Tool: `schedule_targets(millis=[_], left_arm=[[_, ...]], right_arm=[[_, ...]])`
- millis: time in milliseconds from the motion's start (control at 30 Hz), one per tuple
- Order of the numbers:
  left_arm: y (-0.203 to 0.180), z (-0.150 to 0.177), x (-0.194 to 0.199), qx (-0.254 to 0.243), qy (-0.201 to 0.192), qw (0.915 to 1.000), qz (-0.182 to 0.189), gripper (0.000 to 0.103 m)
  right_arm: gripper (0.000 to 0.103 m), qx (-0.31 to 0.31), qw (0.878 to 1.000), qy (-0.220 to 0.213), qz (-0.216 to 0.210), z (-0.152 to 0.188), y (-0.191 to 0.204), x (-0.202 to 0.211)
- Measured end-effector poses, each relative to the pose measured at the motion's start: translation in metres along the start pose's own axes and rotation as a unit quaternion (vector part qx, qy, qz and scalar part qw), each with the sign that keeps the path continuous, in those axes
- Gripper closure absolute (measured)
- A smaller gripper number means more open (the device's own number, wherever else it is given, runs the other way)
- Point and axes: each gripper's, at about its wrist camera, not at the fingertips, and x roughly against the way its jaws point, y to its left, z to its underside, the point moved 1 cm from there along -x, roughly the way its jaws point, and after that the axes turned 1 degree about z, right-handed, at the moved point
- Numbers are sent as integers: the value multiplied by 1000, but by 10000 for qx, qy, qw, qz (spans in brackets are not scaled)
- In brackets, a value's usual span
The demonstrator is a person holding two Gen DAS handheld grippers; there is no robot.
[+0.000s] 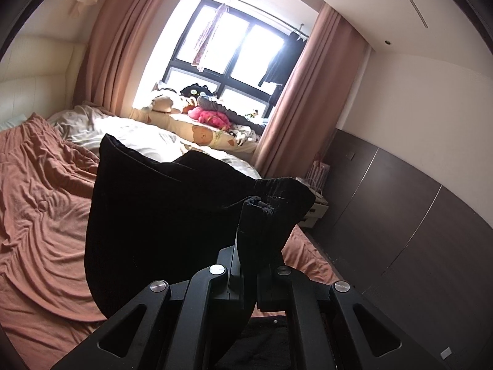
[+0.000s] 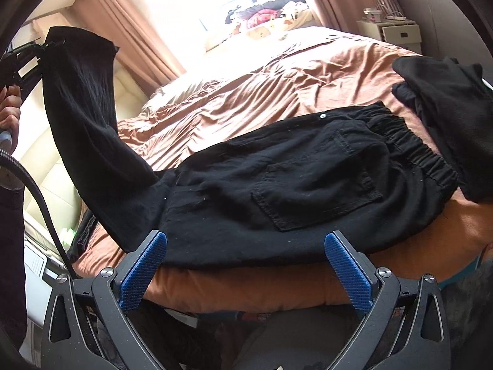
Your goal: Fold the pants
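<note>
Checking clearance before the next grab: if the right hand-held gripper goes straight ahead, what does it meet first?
Probably the black pants lying on the bed; the right hand-held gripper stands open, just short of their near edge.

Matt black cloth pants [image 2: 277, 185], crumpled cloth bedspread [image 2: 246, 92]

Your bed [image 2: 240, 92] wore a wrinkled terracotta cover. The black pants [image 2: 302, 185] lay flat across its near edge, waistband to the right, one leg lifted off it. A dark garment heap [image 2: 446, 108] sat just beside the waistband.
</note>
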Motion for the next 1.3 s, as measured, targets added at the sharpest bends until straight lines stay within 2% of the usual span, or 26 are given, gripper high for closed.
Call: schedule_targets(millis=[267, 433, 633, 900, 1167, 1300], left_arm=[[-51, 15, -46, 17, 377, 9982, 456, 99], [-85, 39, -90, 23, 860, 9940, 673, 99], [-118, 62, -138, -49, 1268, 9895, 685, 99], [-124, 78, -172, 28, 1437, 9874, 667, 99], [-142, 119, -203, -95, 1965, 9771, 805, 99], [-145, 119, -216, -81, 1983, 9776, 700, 99]], right_arm=[[0, -448, 9987, -139, 191, 6, -39, 29], [0, -672, 9970, -96, 362, 13, -61, 39], [0, -912, 9947, -44, 465, 20, -81, 45], [0, -1273, 9903, -160, 526, 17, -103, 47], [0, -1479, 9874, -94, 552, 23, -114, 43], [0, -1486, 9871, -47, 598, 28, -118, 46]])
